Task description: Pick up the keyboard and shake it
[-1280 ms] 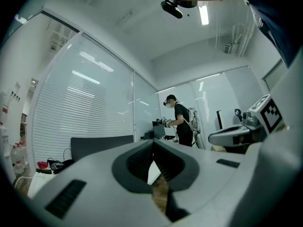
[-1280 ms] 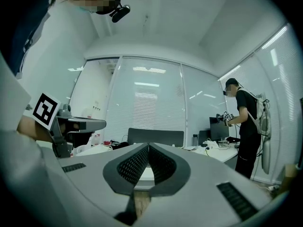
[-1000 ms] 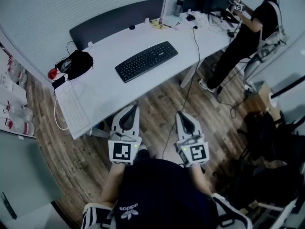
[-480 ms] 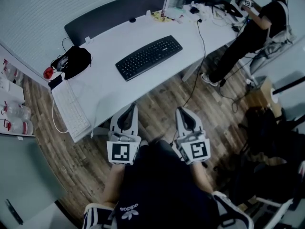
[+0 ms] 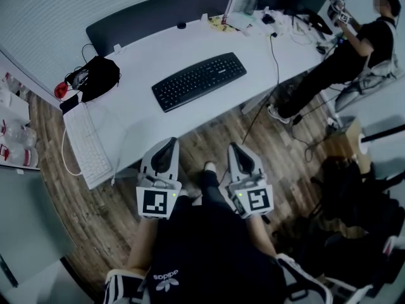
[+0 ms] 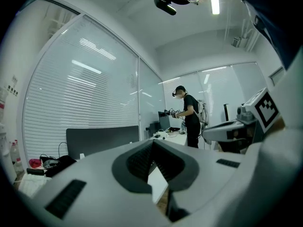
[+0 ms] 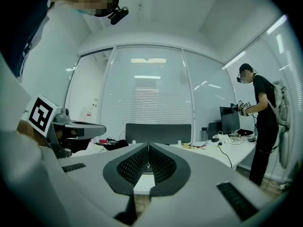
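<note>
On the white tabletop (image 5: pixel 142 122), near the middle, lies the black keyboard (image 5: pixel 199 80), flat and untouched. Its long axis runs slantwise: the left end sits closer to the tabletop's near edge, and the right end angles away toward the far right. A long side faces the near edge, but the key markings are too small to read.

At the left end, by the far edge, a black bag (image 5: pixel 100 78) slumps against a dark panel (image 5: pixel 158 14); what it holds is hidden. A dark cup or bottle (image 5: pixel 252 2) stands at the far edge, its contents impossible to make out. A white keyboard (image 5: pixel 84 146) lies along the left end, just short of the corner.

Both grippers hang in front of the near edge, well apart from the black keyboard. The left gripper (image 5: pixel 169 143) has its jaws clenched on nothing, and the right gripper (image 5: pixel 233 147) is likewise pressed closed and empty. A second person (image 5: pixel 354 56) stands at the right end, partly cut off by the frame.
</note>
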Action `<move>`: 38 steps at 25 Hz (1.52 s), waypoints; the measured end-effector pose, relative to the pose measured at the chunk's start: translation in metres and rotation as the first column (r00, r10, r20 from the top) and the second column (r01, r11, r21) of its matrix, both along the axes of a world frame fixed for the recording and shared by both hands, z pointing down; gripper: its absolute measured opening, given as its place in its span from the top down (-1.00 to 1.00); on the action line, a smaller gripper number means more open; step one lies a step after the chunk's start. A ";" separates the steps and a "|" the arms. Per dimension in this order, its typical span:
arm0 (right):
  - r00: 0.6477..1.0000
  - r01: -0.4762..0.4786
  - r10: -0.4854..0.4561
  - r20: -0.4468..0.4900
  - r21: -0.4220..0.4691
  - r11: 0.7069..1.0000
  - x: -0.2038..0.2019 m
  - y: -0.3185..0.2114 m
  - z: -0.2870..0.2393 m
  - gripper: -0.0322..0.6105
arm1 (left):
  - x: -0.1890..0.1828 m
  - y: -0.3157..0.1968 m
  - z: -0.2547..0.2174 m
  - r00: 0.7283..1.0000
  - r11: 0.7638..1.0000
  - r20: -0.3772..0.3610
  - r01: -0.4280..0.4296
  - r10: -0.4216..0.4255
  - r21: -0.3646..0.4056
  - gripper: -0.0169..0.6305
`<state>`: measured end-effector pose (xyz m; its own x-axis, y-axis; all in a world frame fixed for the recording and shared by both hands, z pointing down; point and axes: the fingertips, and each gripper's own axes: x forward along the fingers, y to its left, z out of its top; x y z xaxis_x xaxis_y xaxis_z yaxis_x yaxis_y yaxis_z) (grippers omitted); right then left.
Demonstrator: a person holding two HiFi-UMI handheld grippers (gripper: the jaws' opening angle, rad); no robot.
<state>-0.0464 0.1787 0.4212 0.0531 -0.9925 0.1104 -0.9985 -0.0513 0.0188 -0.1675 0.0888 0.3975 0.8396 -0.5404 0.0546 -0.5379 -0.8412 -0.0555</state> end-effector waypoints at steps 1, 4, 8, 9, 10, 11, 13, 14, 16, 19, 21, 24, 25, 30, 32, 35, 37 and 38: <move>1.000 0.012 -0.012 0.001 0.000 1.000 0.006 -0.006 0.001 0.89 | 0.006 -0.005 0.000 1.000 1.000 0.004 0.005 -0.005 0.004 0.93; 0.999 0.041 -0.041 0.002 0.004 0.999 0.031 -0.025 -0.002 0.89 | 0.025 -0.022 -0.001 0.999 0.999 0.017 0.033 -0.033 0.011 0.93; 0.997 0.074 -0.074 -0.022 0.008 0.997 0.076 -0.050 -0.007 0.89 | 0.056 -0.047 -0.010 0.998 0.998 0.010 0.065 -0.065 0.022 0.93; 0.996 0.084 -0.084 -0.026 0.011 0.996 0.086 -0.057 -0.008 0.89 | 0.064 -0.053 -0.011 0.997 0.997 0.017 0.071 -0.071 0.030 0.93; 0.995 0.095 -0.094 -0.026 0.016 0.995 0.095 -0.063 -0.010 0.89 | 0.071 -0.058 -0.012 0.997 0.996 0.025 0.076 -0.077 0.040 0.93; 0.994 0.106 -0.106 -0.024 0.024 0.994 0.104 -0.070 -0.012 0.89 | 0.078 -0.063 -0.012 0.996 0.995 0.031 0.082 -0.084 0.050 0.93; 0.991 0.131 -0.130 -0.023 0.039 0.991 0.121 -0.080 -0.017 0.89 | 0.093 -0.072 -0.015 0.995 0.993 0.038 0.094 -0.097 0.073 0.93; 0.990 0.142 -0.141 -0.024 0.046 0.989 0.129 -0.083 -0.018 0.89 | 0.100 -0.075 -0.016 0.994 0.991 0.042 0.101 -0.105 0.082 0.93; 0.987 0.159 -0.159 -0.020 0.047 0.986 0.144 -0.087 -0.017 0.89 | 0.110 -0.079 -0.017 0.990 0.989 0.055 0.121 -0.126 0.087 0.93; 0.986 0.169 -0.168 -0.013 0.031 0.985 0.165 -0.091 -0.011 0.89 | 0.118 -0.083 -0.012 0.984 0.984 0.066 0.162 -0.168 0.077 0.93; 0.984 0.177 -0.177 -0.013 0.018 0.984 0.176 -0.095 -0.005 0.89 | 0.120 -0.085 -0.006 0.978 0.979 0.066 0.192 -0.196 0.063 0.93; 0.982 0.189 -0.189 0.000 0.004 0.982 0.185 -0.100 -0.001 0.89 | 0.123 -0.088 0.001 0.971 0.974 0.080 0.222 -0.224 0.039 0.93; 0.981 0.192 -0.192 0.005 -0.002 0.981 0.187 -0.102 0.001 0.89 | 0.124 -0.089 0.003 0.970 0.974 0.087 0.226 -0.228 0.033 0.93; 0.979 0.203 -0.202 0.022 -0.032 0.979 0.194 -0.112 0.013 0.89 | 0.129 -0.097 0.009 0.964 0.967 0.083 0.253 -0.252 -0.005 0.93; 0.978 0.208 -0.207 0.028 -0.042 0.977 0.197 -0.120 0.018 0.89 | 0.131 -0.104 0.012 0.963 0.966 0.084 0.259 -0.258 -0.008 0.93; 0.977 0.212 -0.210 0.029 -0.053 0.976 0.201 -0.136 0.021 0.89 | 0.132 -0.119 0.016 0.958 0.962 0.086 0.274 -0.272 -0.010 0.93; 0.976 0.216 -0.216 0.011 -0.060 0.975 0.206 -0.149 0.024 0.89 | 0.131 -0.132 0.020 0.954 0.957 0.089 0.288 -0.285 -0.021 0.93; 0.976 0.218 -0.218 0.014 -0.065 0.974 0.207 -0.156 0.024 0.89 | 0.129 -0.139 0.022 0.952 0.955 0.093 0.296 -0.292 -0.029 0.93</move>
<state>0.1605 0.0227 0.4456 -0.1646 -0.9706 0.1758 -0.9856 0.1687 0.0083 -0.0380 -0.0504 0.4196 0.6349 -0.7582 0.1481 -0.7563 -0.6492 -0.0814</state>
